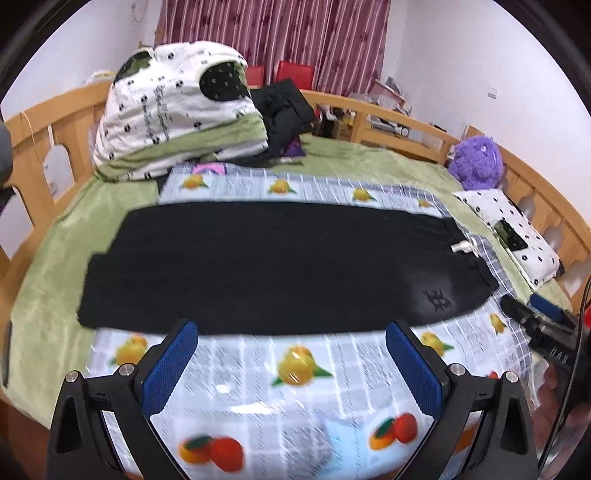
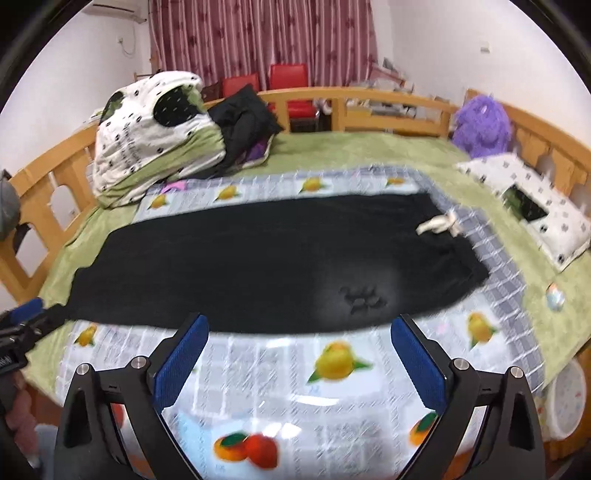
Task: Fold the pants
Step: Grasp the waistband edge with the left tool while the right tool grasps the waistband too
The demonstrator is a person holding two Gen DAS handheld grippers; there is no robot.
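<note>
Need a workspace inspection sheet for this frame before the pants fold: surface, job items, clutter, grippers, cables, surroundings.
Surface: fruit-print cloth spread over a green bedsheet.
Job's things: black pants lie flat lengthwise, white drawstring at the waist end; folded in half already, apparently.
Clutter: bundled quilt, dark clothes heap, purple plush, pillow.
Grippers: left gripper and right gripper both open, short of the pants' near edge.
Cables: a dark cable at the left view's right edge.
Surroundings: wooden bed rail, striped curtain.
</note>
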